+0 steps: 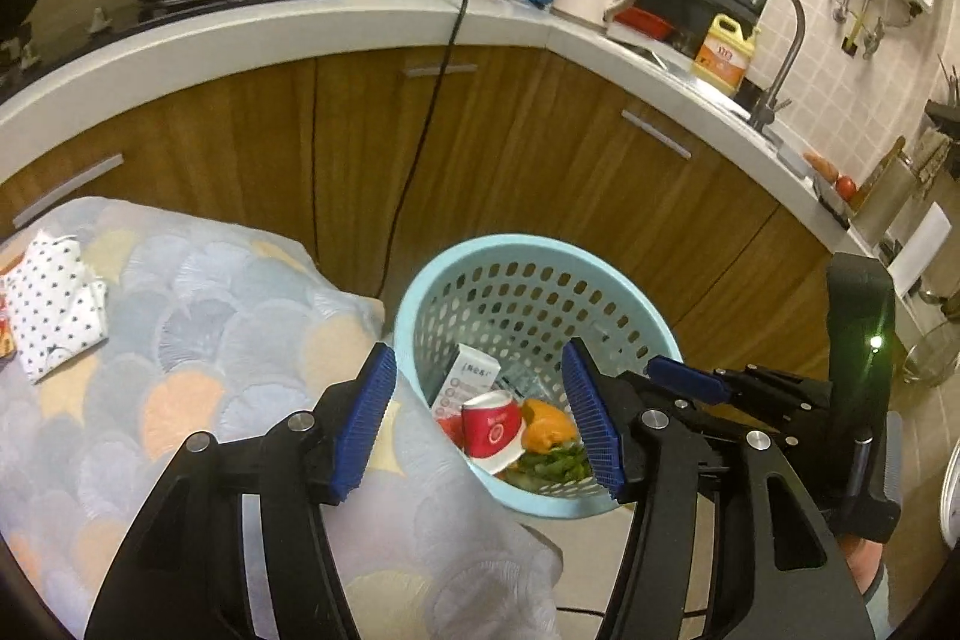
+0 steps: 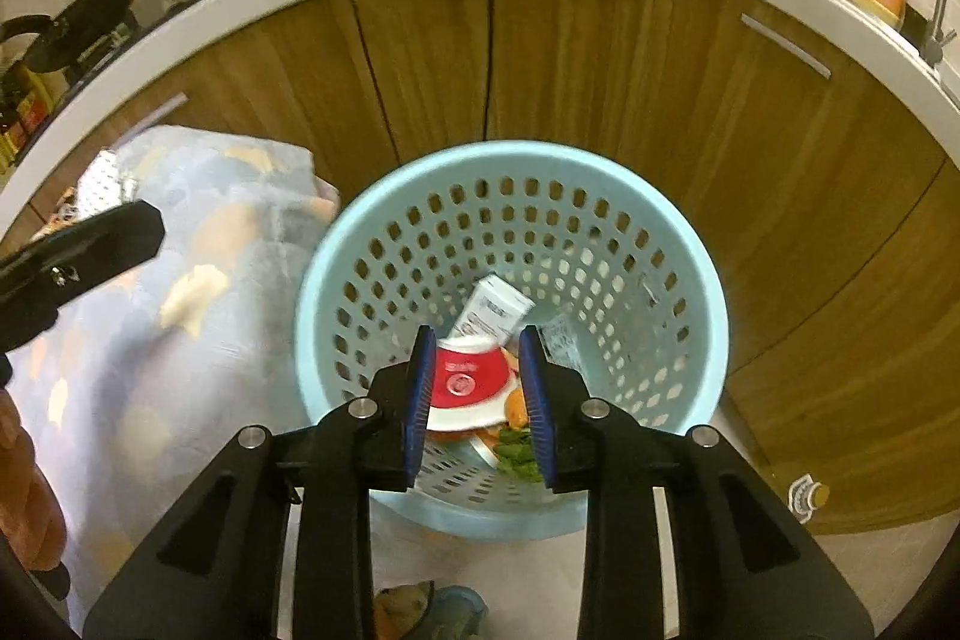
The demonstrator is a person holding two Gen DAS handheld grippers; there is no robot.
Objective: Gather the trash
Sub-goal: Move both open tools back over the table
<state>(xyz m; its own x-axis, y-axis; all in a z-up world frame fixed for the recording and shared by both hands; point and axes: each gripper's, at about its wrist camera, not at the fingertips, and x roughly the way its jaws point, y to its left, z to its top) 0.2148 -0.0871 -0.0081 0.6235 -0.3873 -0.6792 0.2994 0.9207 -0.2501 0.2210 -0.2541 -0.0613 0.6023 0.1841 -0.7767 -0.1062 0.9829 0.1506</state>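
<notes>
The right gripper (image 2: 480,400), jaws narrowly parted and empty, hangs over a crushed red-and-white paper cup (image 2: 465,382) in the blue perforated basket (image 2: 690,244) (with carton, vegetable scraps); left gripper (image 1: 480,424) wide, empty.

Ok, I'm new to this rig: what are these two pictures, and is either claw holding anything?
A person holds one two-finger gripper in each hand; each carries a fisheye camera looking along its blue pads. One view is the left gripper, the other the right gripper. Both point down at a basket beside a cloth. Both are open, holding nothing: the cup seems framed by the right pads but lies in the basket, with a carton and scraps. A dotted wrapper lies on the cloth.
</notes>
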